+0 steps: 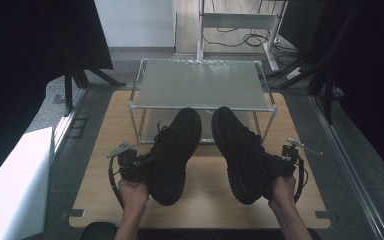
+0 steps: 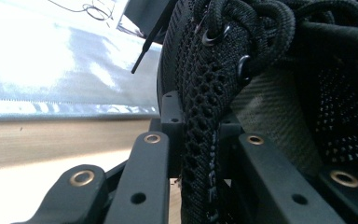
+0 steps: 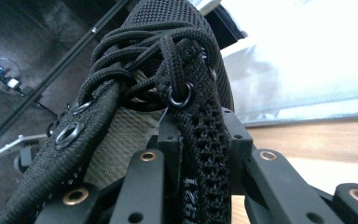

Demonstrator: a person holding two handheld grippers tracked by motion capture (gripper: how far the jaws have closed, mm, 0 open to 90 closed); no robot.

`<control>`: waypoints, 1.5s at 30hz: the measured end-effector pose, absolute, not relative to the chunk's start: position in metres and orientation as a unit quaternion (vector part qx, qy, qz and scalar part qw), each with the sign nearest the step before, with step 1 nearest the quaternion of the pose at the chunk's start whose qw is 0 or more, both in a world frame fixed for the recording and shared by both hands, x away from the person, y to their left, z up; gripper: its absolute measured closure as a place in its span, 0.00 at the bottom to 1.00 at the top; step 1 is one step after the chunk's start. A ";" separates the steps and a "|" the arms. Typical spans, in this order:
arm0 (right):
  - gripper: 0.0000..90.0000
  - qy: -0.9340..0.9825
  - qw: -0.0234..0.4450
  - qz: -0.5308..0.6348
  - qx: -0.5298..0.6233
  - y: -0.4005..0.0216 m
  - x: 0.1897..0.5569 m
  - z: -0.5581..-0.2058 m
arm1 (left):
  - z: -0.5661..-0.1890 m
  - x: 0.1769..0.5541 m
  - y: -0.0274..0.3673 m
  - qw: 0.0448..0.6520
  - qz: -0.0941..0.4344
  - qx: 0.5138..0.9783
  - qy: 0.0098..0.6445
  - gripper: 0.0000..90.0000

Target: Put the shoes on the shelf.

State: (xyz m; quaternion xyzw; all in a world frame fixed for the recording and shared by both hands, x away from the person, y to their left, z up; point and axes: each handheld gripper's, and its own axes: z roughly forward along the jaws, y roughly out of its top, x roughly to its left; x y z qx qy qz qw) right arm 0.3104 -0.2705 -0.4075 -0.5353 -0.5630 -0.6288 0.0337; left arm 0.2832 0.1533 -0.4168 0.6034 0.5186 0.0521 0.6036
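Shoes [image 1: 205, 152] point toes-first at the rack [image 1: 200, 82], left tongs [image 1: 142, 167] and right tongs [image 1: 270, 167] each pinching one collar.

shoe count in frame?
2. Left shoe is gripped by the left tongs, right shoe by the right tongs; both are in front of the rack.

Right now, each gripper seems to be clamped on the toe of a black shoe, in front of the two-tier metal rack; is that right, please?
Not quite: each gripper grips its shoe by the laced collar edge beside the eyelets, not the toe. The left gripper view shows the left gripper shut on the left shoe, and the right gripper view shows the right gripper on the right shoe. The metal rack does stand behind them.
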 end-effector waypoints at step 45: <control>0.82 -0.521 0.018 -0.629 -0.577 -0.230 0.401 -0.336 | -0.336 0.379 0.139 0.611 0.085 0.550 0.563 0.87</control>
